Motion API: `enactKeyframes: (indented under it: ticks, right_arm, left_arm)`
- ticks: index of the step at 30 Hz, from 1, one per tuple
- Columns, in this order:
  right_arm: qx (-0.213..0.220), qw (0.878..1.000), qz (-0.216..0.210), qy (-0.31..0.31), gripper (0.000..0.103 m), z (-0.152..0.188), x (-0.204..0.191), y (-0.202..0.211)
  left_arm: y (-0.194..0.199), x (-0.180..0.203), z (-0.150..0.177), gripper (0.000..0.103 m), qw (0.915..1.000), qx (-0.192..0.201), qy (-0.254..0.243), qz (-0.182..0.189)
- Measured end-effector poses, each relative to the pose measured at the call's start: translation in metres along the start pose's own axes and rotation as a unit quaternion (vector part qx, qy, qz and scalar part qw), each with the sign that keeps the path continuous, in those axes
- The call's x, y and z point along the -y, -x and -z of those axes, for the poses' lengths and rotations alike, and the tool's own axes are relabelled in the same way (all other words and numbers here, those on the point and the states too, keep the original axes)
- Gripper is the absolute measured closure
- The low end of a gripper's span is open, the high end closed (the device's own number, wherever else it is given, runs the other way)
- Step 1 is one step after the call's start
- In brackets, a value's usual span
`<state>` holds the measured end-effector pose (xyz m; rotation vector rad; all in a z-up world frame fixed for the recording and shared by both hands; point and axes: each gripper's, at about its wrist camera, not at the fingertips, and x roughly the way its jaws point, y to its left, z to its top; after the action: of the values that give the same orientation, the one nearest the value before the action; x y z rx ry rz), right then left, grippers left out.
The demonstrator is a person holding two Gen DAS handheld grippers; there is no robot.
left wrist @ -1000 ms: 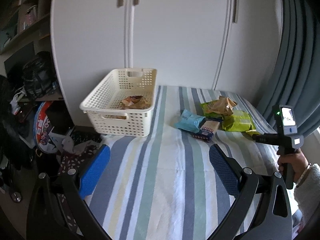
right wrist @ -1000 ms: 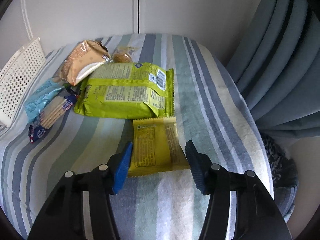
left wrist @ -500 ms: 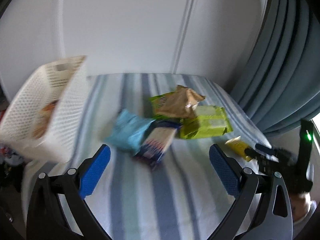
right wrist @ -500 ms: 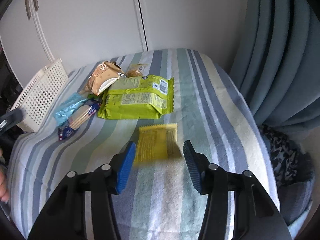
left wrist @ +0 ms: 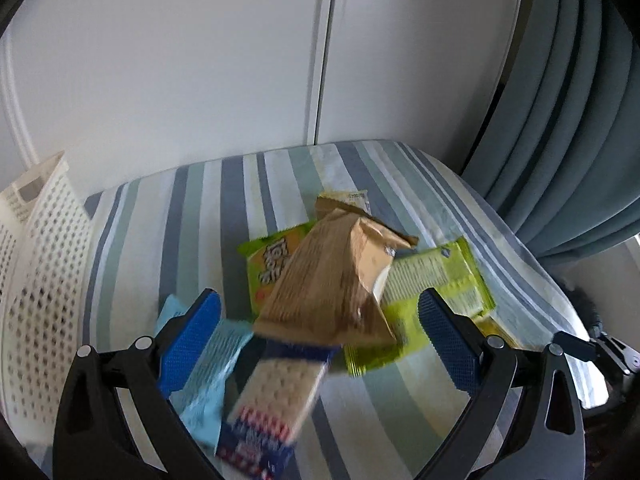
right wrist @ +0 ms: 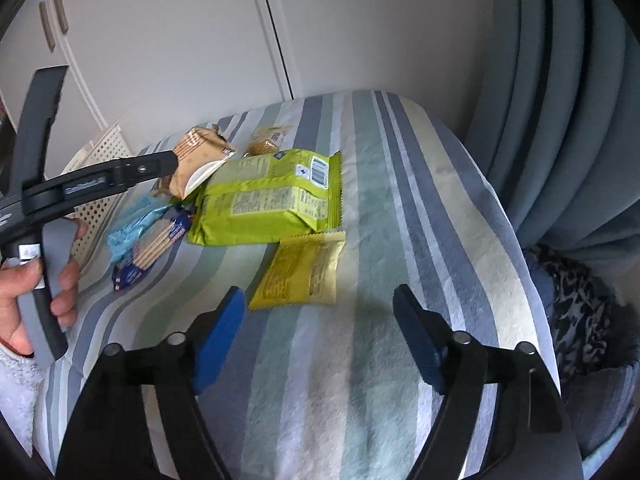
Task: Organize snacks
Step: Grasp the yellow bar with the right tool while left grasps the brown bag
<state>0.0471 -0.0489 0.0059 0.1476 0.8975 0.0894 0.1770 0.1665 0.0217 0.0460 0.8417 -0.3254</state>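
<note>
Basket (left wrist: 44, 280) left — snacks (left wrist: 332, 280) right.

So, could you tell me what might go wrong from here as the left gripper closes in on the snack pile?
1. The brown cracker bag lies tilted across the green packet and the cracker sleeve; the left gripper, jaws open, may catch several at once or knock the bag off.
2. The brown bag's top looks torn open, so tilting it could spill its contents.
3. The yellow packet in front of the open right gripper lies flat on soft striped cloth, so the jaws may snag fabric.
</note>
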Motion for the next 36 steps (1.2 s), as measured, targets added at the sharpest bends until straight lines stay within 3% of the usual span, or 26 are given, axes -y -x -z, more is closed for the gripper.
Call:
enactKeyframes:
  ticks: [10,14,17,20,36]
  right_arm:
    - [-0.013,1.0,-0.016,0.005,0.027,-0.014,-0.009,-0.016]
    - [-0.024,1.0,-0.008,0.009,0.027,-0.019,-0.012,-0.026]
    - [-0.035,0.999,-0.005,0.006,0.027,-0.022,-0.014,-0.033]
    - [-0.045,0.999,-0.004,0.007,0.027,-0.025,-0.016,-0.038]
    - [-0.104,0.993,0.017,0.052,0.026,-0.025,-0.035,-0.068]
  left_arm:
    - [-0.045,-0.017,-0.021,0.004,0.9982,-0.039,0.01,0.045]
    - [-0.055,-0.022,-0.017,0.028,0.9952,-0.048,0.022,0.083]
    - [-0.05,-0.016,-0.014,0.039,0.9965,-0.035,0.003,0.076]
    - [-0.045,-0.015,-0.012,0.042,0.9966,-0.029,0.004,0.077]
    - [0.022,-0.018,-0.003,0.043,0.9985,0.029,-0.014,0.045]
